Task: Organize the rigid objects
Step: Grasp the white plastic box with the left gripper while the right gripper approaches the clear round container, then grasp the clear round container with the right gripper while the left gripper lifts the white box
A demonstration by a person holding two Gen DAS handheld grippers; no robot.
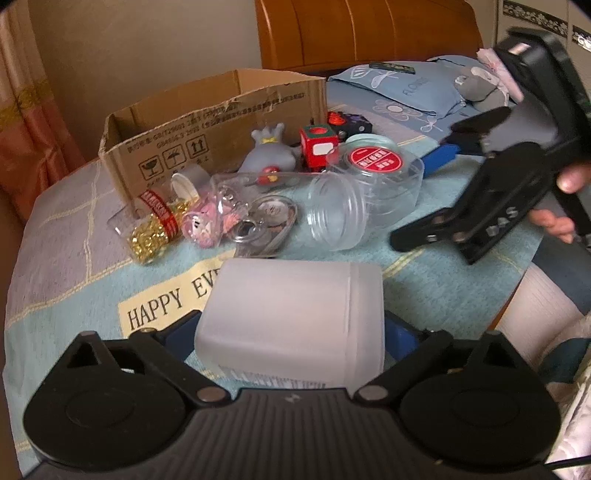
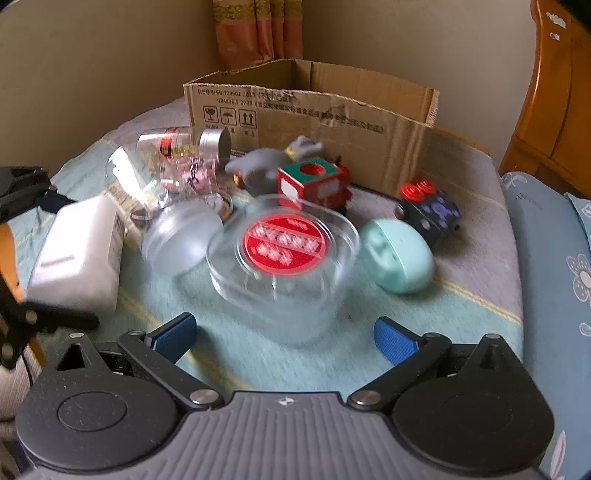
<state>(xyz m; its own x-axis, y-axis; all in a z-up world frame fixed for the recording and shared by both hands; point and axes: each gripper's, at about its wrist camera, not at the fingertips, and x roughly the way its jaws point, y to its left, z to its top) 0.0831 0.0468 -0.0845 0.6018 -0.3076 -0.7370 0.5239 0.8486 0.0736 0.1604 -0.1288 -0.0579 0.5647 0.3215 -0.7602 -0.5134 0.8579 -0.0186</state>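
My left gripper [image 1: 291,332] is shut on a frosted white plastic jar [image 1: 291,314], held low over the bedspread; it also shows in the right wrist view [image 2: 77,254]. My right gripper [image 2: 284,334] is open and empty, just in front of a clear tub with a red round lid [image 2: 284,247], which also shows in the left wrist view [image 1: 376,162]. An open cardboard box [image 1: 207,129] stands at the back. Rigid items lie before it: a clear jar on its side [image 1: 336,210], a red cube [image 1: 317,146], a grey toy [image 1: 267,155], a jar of gold beads [image 1: 155,221].
A mint oval case [image 2: 397,254] and a black cube with red knobs [image 2: 430,206] lie right of the tub. A blue pillow [image 1: 406,88] and a wooden headboard [image 1: 362,33] are at the back. The bed edge falls away on the right [image 1: 517,295].
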